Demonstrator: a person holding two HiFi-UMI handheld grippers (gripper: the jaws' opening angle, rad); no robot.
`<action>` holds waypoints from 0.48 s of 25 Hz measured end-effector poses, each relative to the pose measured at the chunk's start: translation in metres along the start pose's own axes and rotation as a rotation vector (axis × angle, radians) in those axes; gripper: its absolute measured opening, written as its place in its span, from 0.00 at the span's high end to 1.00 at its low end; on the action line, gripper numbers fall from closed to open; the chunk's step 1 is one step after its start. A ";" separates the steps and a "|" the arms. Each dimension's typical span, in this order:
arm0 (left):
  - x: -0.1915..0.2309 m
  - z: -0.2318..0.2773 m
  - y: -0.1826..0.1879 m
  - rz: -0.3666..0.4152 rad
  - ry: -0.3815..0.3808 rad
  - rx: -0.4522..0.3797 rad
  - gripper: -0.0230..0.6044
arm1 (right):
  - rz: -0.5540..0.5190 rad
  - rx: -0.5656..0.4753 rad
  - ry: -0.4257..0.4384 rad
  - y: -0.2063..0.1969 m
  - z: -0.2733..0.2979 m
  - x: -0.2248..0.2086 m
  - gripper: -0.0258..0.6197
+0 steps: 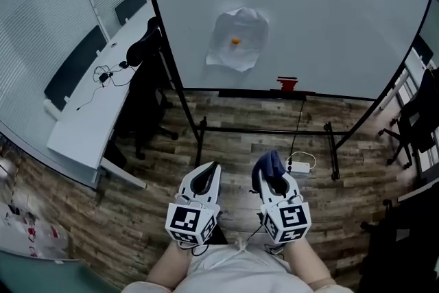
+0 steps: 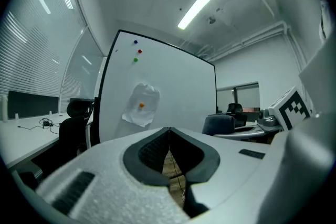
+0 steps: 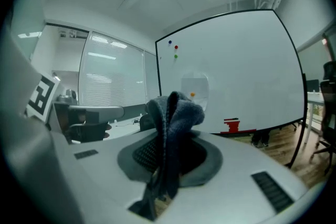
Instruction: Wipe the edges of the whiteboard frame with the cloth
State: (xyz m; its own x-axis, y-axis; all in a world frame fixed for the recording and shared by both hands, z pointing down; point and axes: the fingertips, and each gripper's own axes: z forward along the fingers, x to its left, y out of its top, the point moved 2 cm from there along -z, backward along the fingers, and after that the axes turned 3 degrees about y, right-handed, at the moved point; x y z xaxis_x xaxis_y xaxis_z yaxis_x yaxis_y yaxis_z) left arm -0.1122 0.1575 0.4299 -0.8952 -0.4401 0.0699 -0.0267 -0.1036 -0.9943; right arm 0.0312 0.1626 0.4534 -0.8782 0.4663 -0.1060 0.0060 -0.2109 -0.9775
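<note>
left tongs [image 2: 169, 135] pressed together, empty | right tongs [image 1: 273, 178] pinching dark blue cloth [image 3: 176, 110], bunch sticks up past tips | we hold both low over wood floor [image 1: 233, 147], well apart from whiteboard frame [image 1: 233, 91] | paper sheet [image 1: 236, 38] on whiteboard [image 1: 329, 24] under orange magnet [image 1: 235, 41]

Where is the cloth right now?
The cloth is clamped in the right gripper, low in the head view, beside the left gripper, away from the whiteboard.
</note>
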 end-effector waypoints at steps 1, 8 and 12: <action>0.009 0.002 -0.001 -0.007 0.011 -0.003 0.93 | -0.004 0.005 0.009 0.000 0.008 0.001 0.86; 0.099 0.032 0.000 0.043 0.074 -0.008 0.93 | -0.011 0.005 0.020 0.008 0.099 0.013 0.86; 0.168 0.057 0.008 0.007 0.068 -0.010 0.93 | -0.014 0.015 0.028 0.019 0.170 0.037 0.86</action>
State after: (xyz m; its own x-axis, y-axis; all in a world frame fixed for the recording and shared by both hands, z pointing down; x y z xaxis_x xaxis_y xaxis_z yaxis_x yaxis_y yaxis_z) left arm -0.2380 0.0320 0.4384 -0.9237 -0.3788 0.0577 -0.0246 -0.0917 -0.9955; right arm -0.0819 0.0300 0.4621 -0.8644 0.4933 -0.0973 -0.0140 -0.2171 -0.9760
